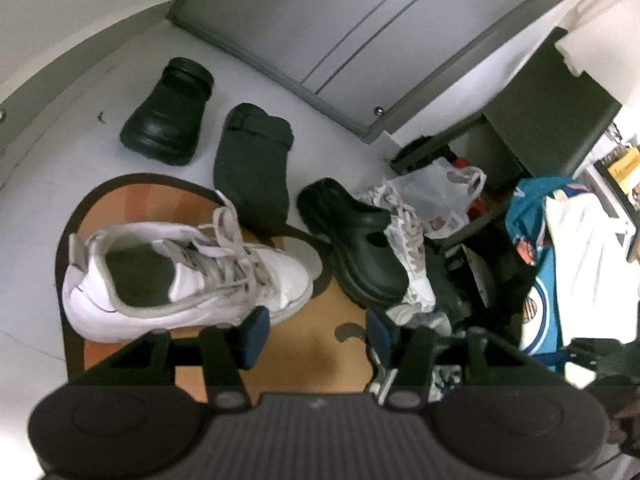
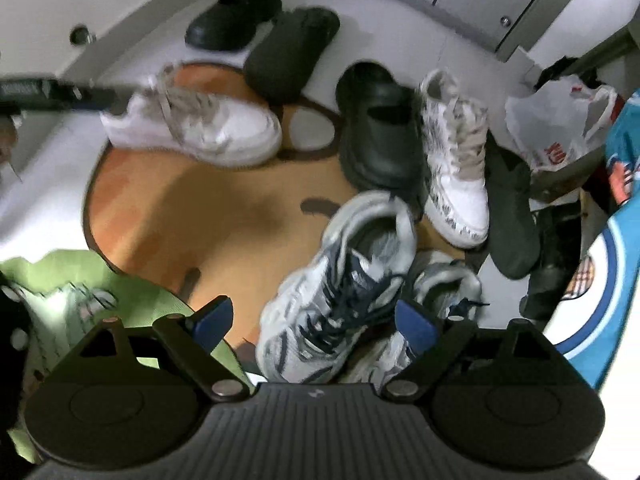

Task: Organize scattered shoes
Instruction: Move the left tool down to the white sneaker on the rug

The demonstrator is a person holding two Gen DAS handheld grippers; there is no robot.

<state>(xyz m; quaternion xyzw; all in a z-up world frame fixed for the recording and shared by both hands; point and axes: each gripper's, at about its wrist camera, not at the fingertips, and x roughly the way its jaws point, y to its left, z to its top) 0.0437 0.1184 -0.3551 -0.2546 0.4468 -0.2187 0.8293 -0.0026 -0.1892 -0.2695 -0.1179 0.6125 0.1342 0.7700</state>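
Lying between right tongs [image 2: 314, 322]: grey sneaker [image 2: 340, 292].

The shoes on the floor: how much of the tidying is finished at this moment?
Little looks done. Only two black clogs lie side by side near the cabinet. Nothing is in hand: the left gripper and right gripper are open. Left: the white sneaker, another black clog, the patterned sneaker and the grey-navy runners.

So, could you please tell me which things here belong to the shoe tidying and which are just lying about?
For the job:
white sneaker
glossy black clog
matte dark slipper
chunky black clog
patterned white sneaker
grey-and-navy trainer

Just lying about:
plastic bag
orange mat
green cloth
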